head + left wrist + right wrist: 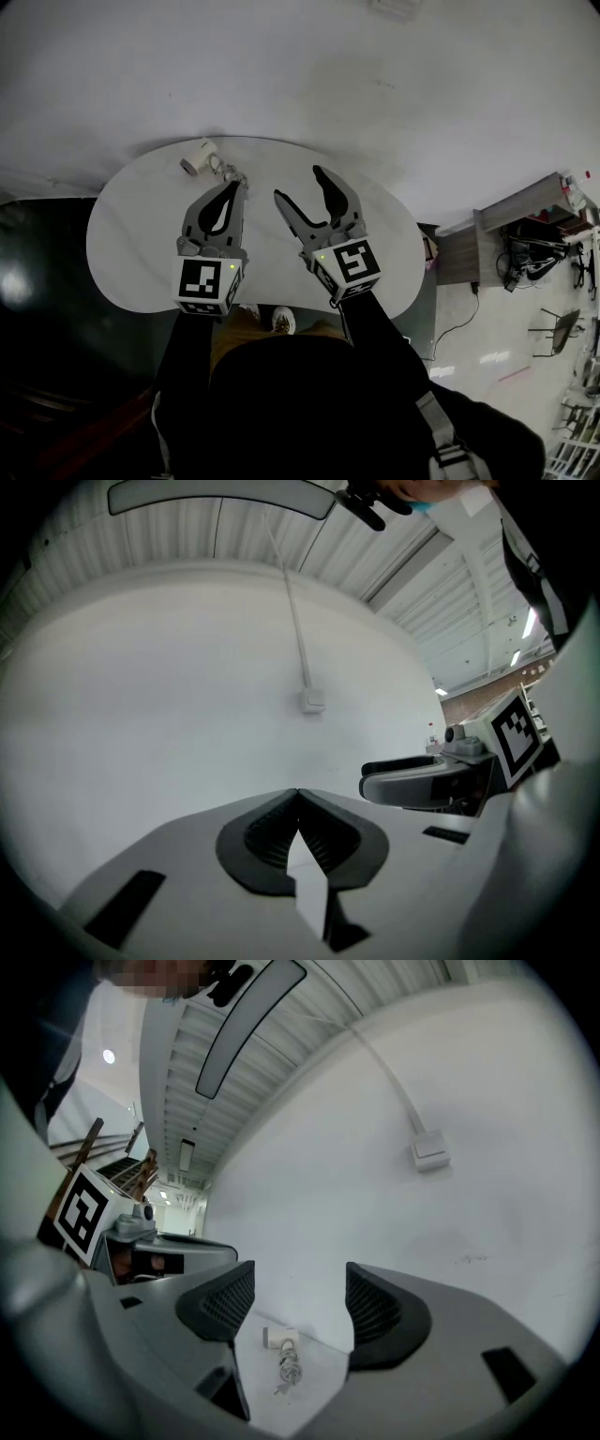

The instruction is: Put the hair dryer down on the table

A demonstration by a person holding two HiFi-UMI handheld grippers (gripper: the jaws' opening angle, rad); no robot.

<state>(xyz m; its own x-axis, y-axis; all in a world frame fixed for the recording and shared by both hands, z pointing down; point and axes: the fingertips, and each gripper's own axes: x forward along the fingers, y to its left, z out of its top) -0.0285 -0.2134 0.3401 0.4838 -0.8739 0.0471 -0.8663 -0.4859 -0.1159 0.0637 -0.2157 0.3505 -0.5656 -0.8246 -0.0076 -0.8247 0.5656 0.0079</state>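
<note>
Over the near half of the white table [131, 244], both grippers hang side by side, pointing toward its far edge. The left gripper [232, 187] has its jaws closed tip to tip with nothing between them. Its own view shows the ribbed pads [272, 832] meeting, with only a pale wall [187, 667] beyond. The right gripper [298, 184] stands wide open and empty, and what shows through its gap in its own view lies well beyond it on the tabletop.

Just past the left gripper's tips is a small coil of cord [230, 172]. Beyond that, by the far left rim, the hair dryer [199, 157] lies on the table, touched by neither gripper. The dryer sits ahead and a little left of the left jaws, which are clearly the nearer pair. From the right gripper it lies further off, forward and to the left. Its body seems to slant across that far-left corner, though which end is the nozzle is too small to tell. The putting-down looks finished, and no grasp seems needed.
</note>
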